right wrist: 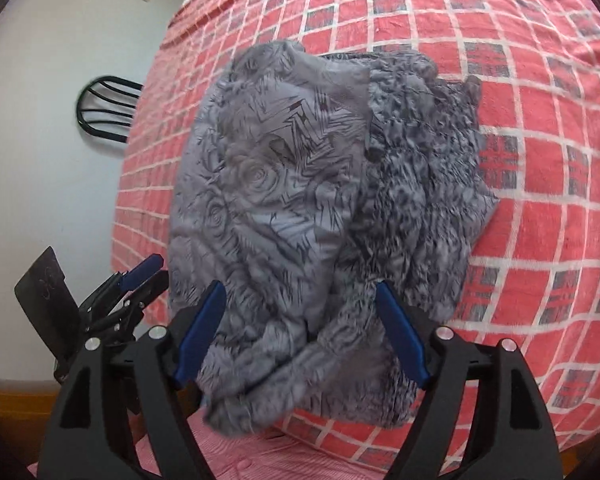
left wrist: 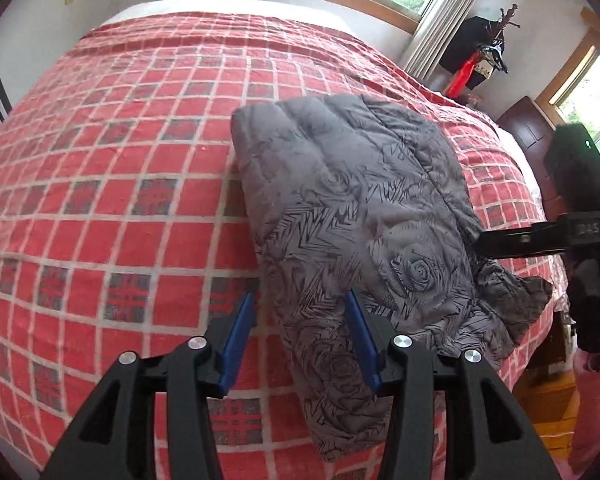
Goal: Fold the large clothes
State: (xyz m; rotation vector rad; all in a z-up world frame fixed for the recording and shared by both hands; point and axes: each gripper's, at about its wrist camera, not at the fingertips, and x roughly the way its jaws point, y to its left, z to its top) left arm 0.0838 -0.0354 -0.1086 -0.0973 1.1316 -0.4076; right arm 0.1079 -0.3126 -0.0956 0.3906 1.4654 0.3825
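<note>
Grey padded garment (left wrist: 360, 216), printed with roses and jagged dark lines, lies folded into a thick bundle on the bed (left wrist: 112, 184). The bundle sits toward the bed's near edge, on the side closer to the windows. One end of the garment is smooth and squared off; the end nearest the bed edge is rumpled, with a loose flap spilling sideways. In the right wrist view the garment (right wrist: 300, 208) shows a smoother printed panel beside a crinkled, bunched section.

Left tool (left wrist: 300, 340): blue fingers (left wrist: 238, 340) spread apart, nothing clamped. It hovers at the garment's near edge; one finger is over the bedspread just beside the garment, the other over the fabric. Contact with the cloth cannot be told.

Right tool (right wrist: 300, 332): blue fingers (right wrist: 404, 332) spread wide, straddling the rumpled end of the garment. Fabric fills the gap between them, but the fingers are not pressed together on it.

The left tool (right wrist: 140, 276) also appears in the right wrist view, just beside the garment on the side toward the white wall.

Beyond the garment: red checked bedspread (right wrist: 520, 184) covers the bed. A black metal chair back (right wrist: 104, 110) stands against the wall past the bed's far side. A coat rack (left wrist: 496, 48) with dark clothing stands beside the window curtain (left wrist: 440, 12).
</note>
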